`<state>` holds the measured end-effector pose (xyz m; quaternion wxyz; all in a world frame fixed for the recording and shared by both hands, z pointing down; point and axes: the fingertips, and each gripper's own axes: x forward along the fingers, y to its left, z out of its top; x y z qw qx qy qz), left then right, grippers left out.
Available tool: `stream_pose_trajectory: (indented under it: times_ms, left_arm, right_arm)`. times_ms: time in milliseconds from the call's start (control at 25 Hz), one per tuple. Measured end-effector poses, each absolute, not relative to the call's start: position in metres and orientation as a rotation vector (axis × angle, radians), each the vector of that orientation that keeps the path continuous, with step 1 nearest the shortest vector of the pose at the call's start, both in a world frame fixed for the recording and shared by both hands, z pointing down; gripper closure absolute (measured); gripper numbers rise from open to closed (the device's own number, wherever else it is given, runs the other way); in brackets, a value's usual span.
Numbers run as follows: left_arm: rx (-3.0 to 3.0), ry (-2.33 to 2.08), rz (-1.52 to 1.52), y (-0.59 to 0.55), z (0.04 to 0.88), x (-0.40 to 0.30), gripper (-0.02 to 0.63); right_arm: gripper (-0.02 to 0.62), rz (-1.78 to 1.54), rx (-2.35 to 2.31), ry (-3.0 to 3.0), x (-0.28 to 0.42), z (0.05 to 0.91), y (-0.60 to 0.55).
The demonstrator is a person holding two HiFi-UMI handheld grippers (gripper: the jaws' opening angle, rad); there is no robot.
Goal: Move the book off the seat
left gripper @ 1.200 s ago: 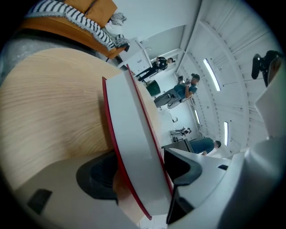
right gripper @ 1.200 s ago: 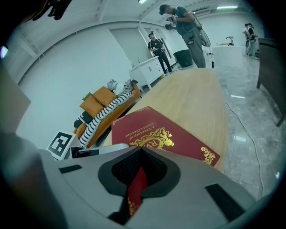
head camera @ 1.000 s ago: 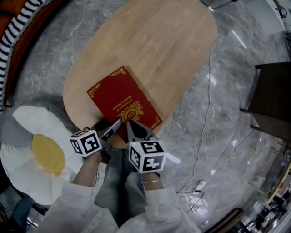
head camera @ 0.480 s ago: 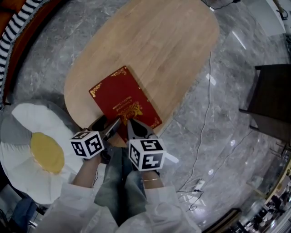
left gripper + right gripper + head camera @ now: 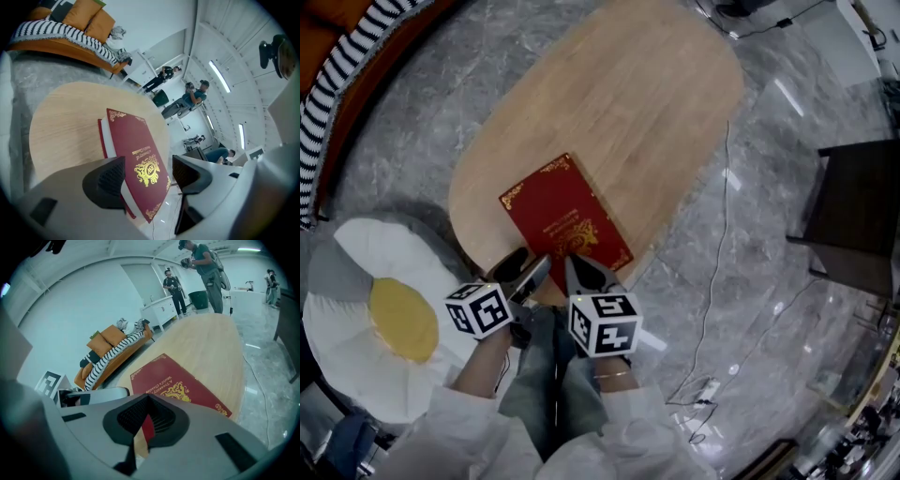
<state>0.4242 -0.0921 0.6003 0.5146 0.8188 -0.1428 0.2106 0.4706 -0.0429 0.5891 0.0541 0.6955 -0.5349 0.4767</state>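
Left gripper [image 5: 147, 176] is held with jaws wide apart. The near end of the red hardcover book [image 5: 136, 154] is seen between them but is not clamped. Right gripper [image 5: 149, 398] is closed, tips met, with nothing pinched, and is held close to the book's near edge. The book is laid flat on the oval wooden tabletop [image 5: 619, 103], its near corner at the rim. A fried-egg cushion [image 5: 356, 272] is seen beside the tabletop, apart from the book. The grey marble floor [image 5: 769, 309] is crossed by a cable [image 5: 712, 272].
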Motion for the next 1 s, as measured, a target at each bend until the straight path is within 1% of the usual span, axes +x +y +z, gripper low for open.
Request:
stream_pose_trajectory:
  times_ms: [240,360,520,760,800,880,920,1000]
  left_arm:
    - [2.039,-0.330,0.483,-0.093,0.536,0.427,0.291]
    - [2.087,-0.321,0.493,-0.094,0.499,0.435,0.316]
    - [2.131,-0.307,0.413,-0.098,0.444,0.446,0.367]
    - [2.168,-0.276,0.301,-0.099,0.368,0.446,0.443]
    - [2.183,-0.273,0.291,-0.098,0.355,0.445,0.466]
    - [2.231,-0.267,0.285,-0.096,0.330,0.445,0.546]
    - [2.262,-0.263,0.287,-0.094,0.318,0.445,0.566]
    - [2.317,-0.253,0.292,-0.091,0.296,0.444,0.586]
  right_arm:
    - [0.584,1.367,2.123,-1.644,0.477,0.538,-0.044]
    - [0.584,1.339,2.160,-1.639,0.489,0.507,-0.047]
    - [0.584,1.278,2.232,-1.667,0.502,0.456,-0.054]
    - [0.584,1.165,2.305,-1.740,0.501,0.378,-0.054]
    - [0.584,1.145,2.315,-1.751,0.501,0.366,-0.053]
    - [0.584,1.097,2.329,-1.776,0.501,0.342,-0.053]
    - [0.584,1.070,2.331,-1.791,0.500,0.331,-0.052]
    - [0.584,1.020,2.328,-1.819,0.497,0.309,-0.051]
